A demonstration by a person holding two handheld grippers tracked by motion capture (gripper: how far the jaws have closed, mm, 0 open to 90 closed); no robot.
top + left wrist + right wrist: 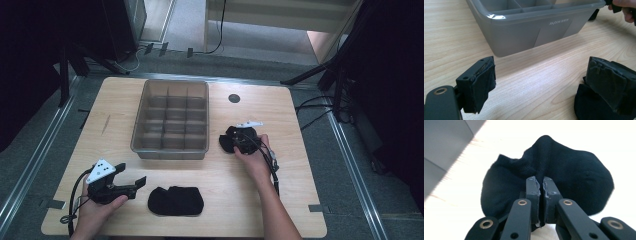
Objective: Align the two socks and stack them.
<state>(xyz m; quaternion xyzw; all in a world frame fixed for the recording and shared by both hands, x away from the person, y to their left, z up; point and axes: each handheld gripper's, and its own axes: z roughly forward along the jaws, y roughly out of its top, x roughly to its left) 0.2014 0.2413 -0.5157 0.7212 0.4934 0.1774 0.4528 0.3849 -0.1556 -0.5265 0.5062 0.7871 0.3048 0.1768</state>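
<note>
My right gripper (237, 140) is to the right of the bin and is shut on a black sock (225, 143). In the right gripper view its jaws (541, 181) pinch a raised fold of that sock (576, 177), which bunches up over the table. My left gripper (131, 175) is open near the front left of the table. A second black sock (175, 200) lies flat just to its right. In the left gripper view the left gripper (541, 63) has its pads wide apart with nothing between them, and this sock (587, 106) lies under the right-hand pad (607, 82).
A grey plastic bin (170, 119) with several open compartments stands in the middle of the wooden table (300, 200); its near wall (531, 35) rises ahead of the left gripper. A round black hole (234, 98) sits in the tabletop behind the right gripper.
</note>
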